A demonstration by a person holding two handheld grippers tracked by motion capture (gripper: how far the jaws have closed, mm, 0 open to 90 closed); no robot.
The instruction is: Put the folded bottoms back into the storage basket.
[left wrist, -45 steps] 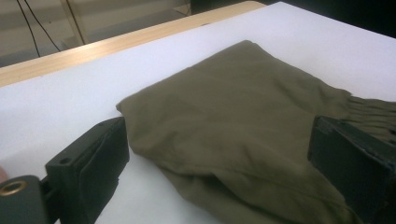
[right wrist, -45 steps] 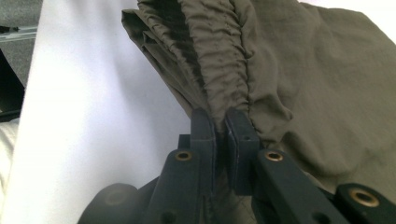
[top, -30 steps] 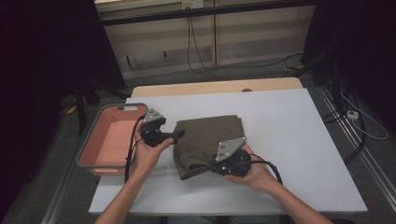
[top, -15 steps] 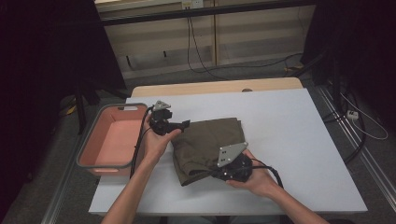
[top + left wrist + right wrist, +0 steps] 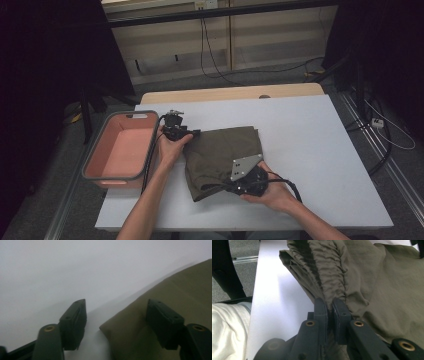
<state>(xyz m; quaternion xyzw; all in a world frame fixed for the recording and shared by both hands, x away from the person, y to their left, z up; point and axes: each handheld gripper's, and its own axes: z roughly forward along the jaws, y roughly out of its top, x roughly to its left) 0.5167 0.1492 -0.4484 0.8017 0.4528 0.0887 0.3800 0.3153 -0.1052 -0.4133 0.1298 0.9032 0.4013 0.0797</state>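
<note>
The right gripper (image 5: 231, 186), near the front edge of the white surface (image 5: 320, 150), has its fingers (image 5: 321, 312) pinched tight on the gathered hem of the folded olive-green cloth (image 5: 222, 152). Farther back, the left gripper (image 5: 196, 133) has been closing, half open around the cloth's far left corner. A pink plastic bin (image 5: 122, 172) sits left. Bare surface lies right.

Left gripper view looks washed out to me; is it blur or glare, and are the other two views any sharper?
Left gripper view: soft, hazy, pale table, olive cloth corner blurred between the jaws. Right gripper view: sharp, gathered folds crisp. High view: dim, dark surroundings, white table evenly lit.
</note>
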